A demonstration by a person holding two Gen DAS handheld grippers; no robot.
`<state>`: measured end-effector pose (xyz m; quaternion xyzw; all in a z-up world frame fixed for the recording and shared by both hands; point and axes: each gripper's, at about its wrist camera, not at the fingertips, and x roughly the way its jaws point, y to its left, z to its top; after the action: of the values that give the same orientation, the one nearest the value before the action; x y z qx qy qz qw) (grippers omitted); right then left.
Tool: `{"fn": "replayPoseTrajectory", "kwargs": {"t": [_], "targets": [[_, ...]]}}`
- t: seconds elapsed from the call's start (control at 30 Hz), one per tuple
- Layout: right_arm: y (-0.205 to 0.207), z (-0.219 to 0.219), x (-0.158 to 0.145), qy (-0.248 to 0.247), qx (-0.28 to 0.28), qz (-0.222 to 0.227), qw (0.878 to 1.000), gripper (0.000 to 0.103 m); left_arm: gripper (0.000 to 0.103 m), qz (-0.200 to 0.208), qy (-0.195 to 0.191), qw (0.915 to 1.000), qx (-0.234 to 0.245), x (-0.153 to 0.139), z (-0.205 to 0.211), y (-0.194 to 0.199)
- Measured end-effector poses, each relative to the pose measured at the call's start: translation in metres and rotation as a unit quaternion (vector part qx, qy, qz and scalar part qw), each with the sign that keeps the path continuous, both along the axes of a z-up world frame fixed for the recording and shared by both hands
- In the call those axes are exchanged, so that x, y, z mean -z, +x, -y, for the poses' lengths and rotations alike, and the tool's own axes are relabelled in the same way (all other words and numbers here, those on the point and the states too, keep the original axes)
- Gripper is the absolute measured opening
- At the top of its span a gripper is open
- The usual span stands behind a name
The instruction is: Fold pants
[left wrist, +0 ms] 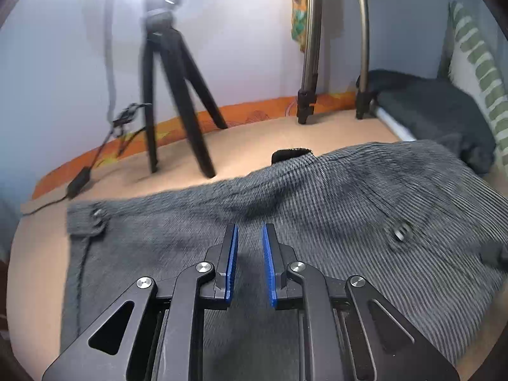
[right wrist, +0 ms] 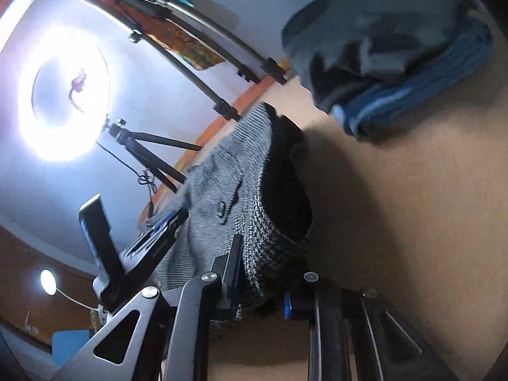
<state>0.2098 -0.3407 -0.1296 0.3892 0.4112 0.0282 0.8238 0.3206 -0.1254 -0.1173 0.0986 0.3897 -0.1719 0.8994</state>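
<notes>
Corduroy pants [left wrist: 285, 222], grey and ribbed, lie spread on the tan table [left wrist: 270, 133], partly doubled over. We judge a fold is mid-carry: our right gripper [right wrist: 266, 273] is clenched on a lifted, bunched edge, while our left gripper [left wrist: 249, 247] hovers released above the cloth (touching nothing). Next we should lay that edge down square.

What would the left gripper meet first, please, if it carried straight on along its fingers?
Most likely the grey corduroy pants themselves: the left gripper hangs open just above the fabric, which rises into a fold ahead. Depth is unclear; if it cleared the fold, the black tripod stands beyond.
</notes>
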Motion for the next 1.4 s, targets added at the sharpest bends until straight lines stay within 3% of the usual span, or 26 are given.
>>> {"fn": "replayPoseTrajectory", "kwargs": {"t": [0.07, 0.23, 0.37, 0.43, 0.6, 0.83, 0.93, 1.1, 1.27, 1.4], "targets": [[0.001, -0.004, -0.013, -0.013, -0.009, 0.013, 1.0, 0.016, 0.021, -0.01, -0.017, 0.9998, 0.006, -0.006, -0.017, -0.021], [0.006, -0.021, -0.042, -0.044, -0.034, 0.043, 0.998, 0.014, 0.023, -0.021, -0.017, 0.9996, 0.005, 0.0, -0.047, -0.07], [0.013, -0.04, -0.058, -0.072, -0.053, 0.059, 0.994, 0.013, 0.023, -0.043, -0.014, 0.999, -0.005, 0.026, -0.058, -0.076], [0.016, -0.05, -0.066, -0.083, -0.061, 0.063, 0.993, 0.013, 0.023, -0.039, -0.038, 0.9984, -0.011, 0.03, -0.061, -0.073], [0.022, -0.079, -0.087, -0.12, -0.099, 0.078, 0.985, 0.013, 0.023, -0.03, -0.093, 0.9949, -0.024, 0.001, -0.088, -0.084], [0.041, -0.145, -0.109, -0.176, -0.172, 0.096, 0.965, 0.012, 0.023, 0.014, -0.157, 0.9823, -0.101, -0.036, -0.182, -0.118], [0.049, -0.182, -0.112, -0.201, -0.209, 0.102, 0.952, 0.012, 0.023, 0.025, -0.164, 0.9763, -0.139, -0.039, -0.221, -0.133], [0.059, -0.259, -0.102, -0.249, -0.29, 0.099, 0.919, 0.011, 0.023, 0.034, -0.171, 0.9647, -0.198, -0.038, -0.276, -0.152], [0.064, -0.344, -0.062, -0.287, -0.378, 0.078, 0.877, 0.01, 0.023, 0.028, -0.17, 0.958, -0.229, -0.032, -0.307, -0.164], [0.063, -0.382, -0.031, -0.314, -0.414, 0.061, 0.852, 0.01, 0.023, 0.026, -0.166, 0.9583, -0.232, -0.031, -0.309, -0.167]]}}
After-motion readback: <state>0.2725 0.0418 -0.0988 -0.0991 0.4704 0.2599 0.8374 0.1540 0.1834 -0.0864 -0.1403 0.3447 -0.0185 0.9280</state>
